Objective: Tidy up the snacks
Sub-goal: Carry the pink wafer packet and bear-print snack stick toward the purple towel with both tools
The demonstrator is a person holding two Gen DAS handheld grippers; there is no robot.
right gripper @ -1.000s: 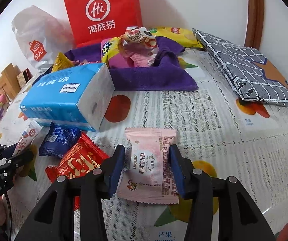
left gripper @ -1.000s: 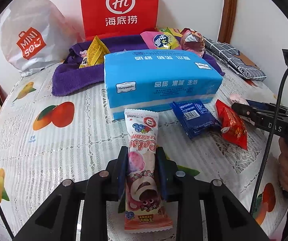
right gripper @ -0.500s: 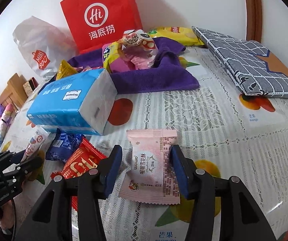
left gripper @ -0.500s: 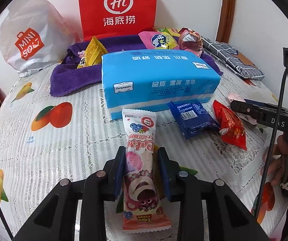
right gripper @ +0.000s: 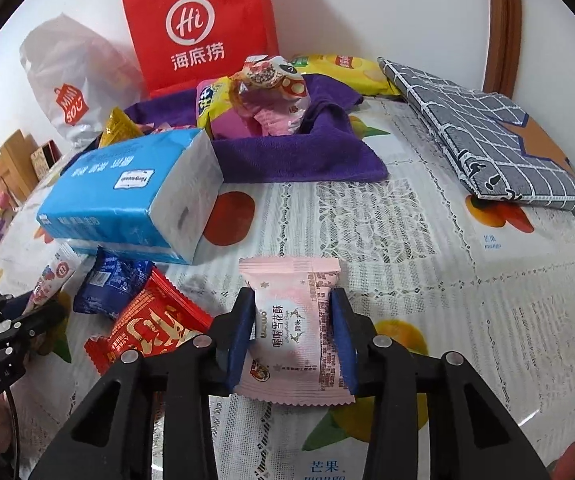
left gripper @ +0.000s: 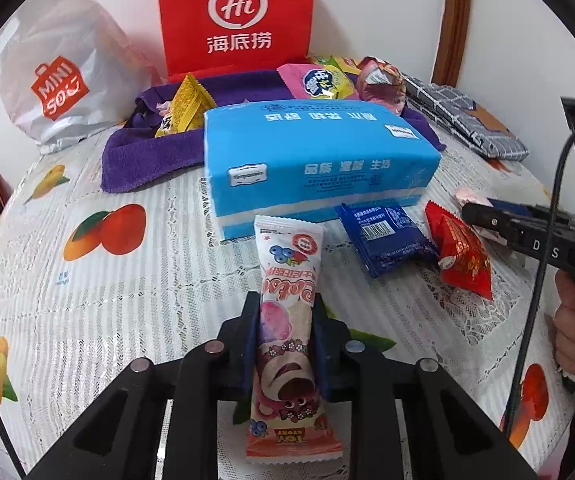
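Both grippers have just clamped onto a snack, so two packets look ready to lift

In front of the blue tissue pack [left gripper: 319,160], the left gripper [left gripper: 286,344] has just been closing; its fingers [left gripper: 251,344] now grasp the long strawberry roll packet [left gripper: 287,312] lying on the worktop [left gripper: 127,300]. Right of that pack, the right gripper [right gripper: 293,340] has likewise been closing, fingers [right gripper: 241,332] pressing the sides of the pink nougat packet [right gripper: 293,320]. Behind it, the purple towel [right gripper: 307,156] holds other snacks, probably their destination

both grippers, left [left gripper: 285,344] and right [right gripper: 293,336], jaws just closed.
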